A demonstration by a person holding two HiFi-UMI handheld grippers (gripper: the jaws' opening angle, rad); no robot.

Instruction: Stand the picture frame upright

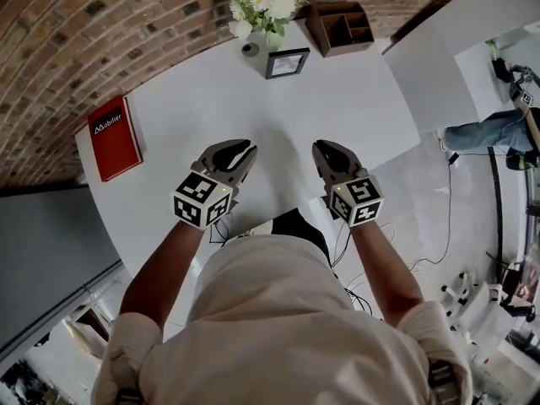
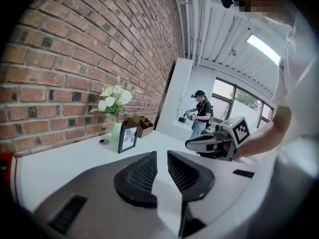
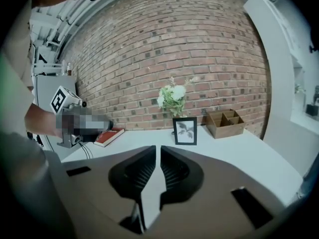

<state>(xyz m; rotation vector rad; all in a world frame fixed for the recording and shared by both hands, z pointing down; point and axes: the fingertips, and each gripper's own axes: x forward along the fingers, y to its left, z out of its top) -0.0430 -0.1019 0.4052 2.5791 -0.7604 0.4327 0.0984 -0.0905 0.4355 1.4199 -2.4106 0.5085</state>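
Observation:
The black picture frame (image 1: 287,62) stands upright at the far side of the white table (image 1: 354,116), just in front of the flower vase (image 1: 272,37). It also shows in the left gripper view as a frame (image 2: 128,138) and, facing me, in the right gripper view (image 3: 185,130). My left gripper (image 1: 246,152) hovers near the table's front edge, far from the frame. Its jaws (image 2: 162,154) stand a little apart with nothing between them. My right gripper (image 1: 325,148) is beside it, its jaws (image 3: 158,148) almost together and empty.
A red book (image 1: 114,137) lies at the table's left edge. A wooden organiser (image 1: 342,25) stands at the far right by the brick wall, and a small dark disc (image 1: 250,49) sits left of the vase. Another person (image 2: 202,111) stands in the background.

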